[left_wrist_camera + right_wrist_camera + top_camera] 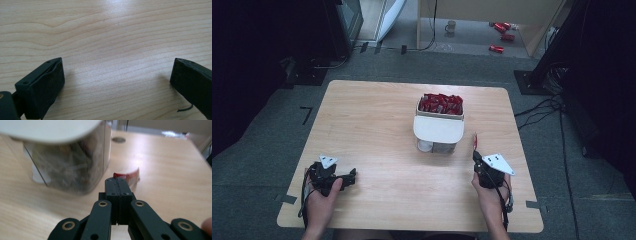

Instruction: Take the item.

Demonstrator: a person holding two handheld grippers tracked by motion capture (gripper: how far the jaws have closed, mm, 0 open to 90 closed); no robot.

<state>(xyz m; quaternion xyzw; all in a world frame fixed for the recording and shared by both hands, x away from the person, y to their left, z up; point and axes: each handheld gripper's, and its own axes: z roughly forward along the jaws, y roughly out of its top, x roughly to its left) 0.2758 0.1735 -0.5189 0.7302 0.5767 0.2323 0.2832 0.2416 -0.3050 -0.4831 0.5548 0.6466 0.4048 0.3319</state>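
A thin red sachet (126, 176) is pinched at the tip of the right gripper (475, 150), whose jaws are pressed fully together on its edge; it is held just above the wooden table (377, 135), close beside the right side of the clear container (439, 125). The container's far compartment is seen packed with many more red sachets (441, 103), while a white lid (438, 129) covers its near part. The left gripper (117, 82) is held wide apart at the near left of the table, with nothing between its jaws and only bare wood beneath. The work is judged to be at an early stage: one sachet is in hand, not yet set down anywhere, and the bulk of the stock remains in the container.
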